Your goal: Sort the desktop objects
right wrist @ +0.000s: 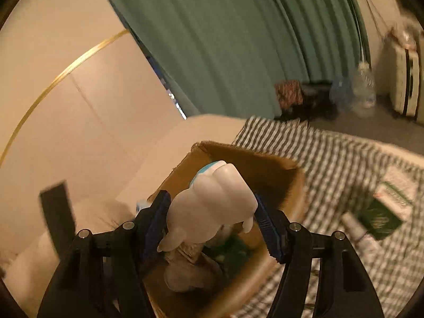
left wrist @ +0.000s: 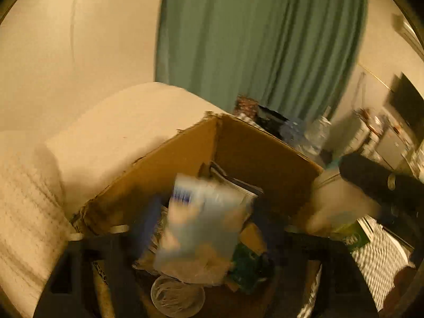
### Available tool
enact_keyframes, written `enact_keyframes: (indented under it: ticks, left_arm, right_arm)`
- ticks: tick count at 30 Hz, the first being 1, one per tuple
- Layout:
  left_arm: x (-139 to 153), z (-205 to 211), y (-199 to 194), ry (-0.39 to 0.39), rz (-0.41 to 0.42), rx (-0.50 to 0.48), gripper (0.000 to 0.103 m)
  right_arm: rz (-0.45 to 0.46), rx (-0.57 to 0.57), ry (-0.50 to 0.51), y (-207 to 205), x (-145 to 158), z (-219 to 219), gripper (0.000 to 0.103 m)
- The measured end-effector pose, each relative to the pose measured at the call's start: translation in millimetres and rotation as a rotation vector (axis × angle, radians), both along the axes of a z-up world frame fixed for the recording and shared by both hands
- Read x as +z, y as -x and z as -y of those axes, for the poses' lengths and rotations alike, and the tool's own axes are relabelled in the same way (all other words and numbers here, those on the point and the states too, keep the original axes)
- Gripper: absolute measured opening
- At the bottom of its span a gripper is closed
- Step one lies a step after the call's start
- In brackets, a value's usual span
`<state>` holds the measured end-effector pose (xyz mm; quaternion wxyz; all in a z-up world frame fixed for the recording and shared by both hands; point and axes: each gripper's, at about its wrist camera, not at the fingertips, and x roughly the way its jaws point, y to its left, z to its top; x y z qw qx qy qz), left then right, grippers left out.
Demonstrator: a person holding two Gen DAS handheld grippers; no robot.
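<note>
Left wrist view gives us the inside of the cardboard box (left wrist: pixel 238 153): a clear round container (left wrist: pixel 177 296) at the bottom, a magazine (left wrist: pixel 238 182) leaning on the far wall, something green (left wrist: pixel 246 265), and a pale plastic packet (left wrist: pixel 201 228) with a blue label, blurred, lying between the fingers of the left gripper (left wrist: pixel 209 228). We see those blue-padded fingers standing wide apart, and we cannot make out either pad pressing on the packet (the blur is heavy there). A dark sleeve (left wrist: pixel 371 182) and a blurred hand (left wrist: pixel 341 206) come in from the right over the box's rim, above a green booklet (left wrist: pixel 355 238) on the checked cloth (left wrist: pixel 381 254).

From the right wrist we get what the other camera hides: the white tooth-shaped figure (right wrist: pixel 212 198) with a teal band, sitting between the blue pads of the right gripper (right wrist: pixel 212 217), above the open box (right wrist: pixel 265 164). Its left pad lies against the figure's side; the right pad is at its flank, though whether it presses we cannot tell. The jaws stand fairly wide around the figure. Only here do we see the cloth (right wrist: pixel 331 159) spread beside the box, with a green booklet (right wrist: pixel 379 220), a white tube (right wrist: pixel 357 233), and further off the plastic bottles (right wrist: pixel 363 92) before the green curtain (right wrist: pixel 238 39).
</note>
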<state>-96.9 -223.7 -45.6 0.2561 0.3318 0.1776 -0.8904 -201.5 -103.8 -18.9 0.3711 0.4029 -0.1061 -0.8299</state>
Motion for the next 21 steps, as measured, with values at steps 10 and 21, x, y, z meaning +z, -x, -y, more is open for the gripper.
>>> enact_keyframes:
  ticks: [10,21]
  left_arm:
    - [26,-55,7,0.08,-0.059,-0.169,0.103]
    - [-41,-205,24,-0.141,0.102,-0.624,0.103]
  right_arm:
    - [-0.086,-0.244,-0.051,-5,37,-101,0.096]
    - [-0.099,-0.572,-0.482,-105,-89,-238,0.096]
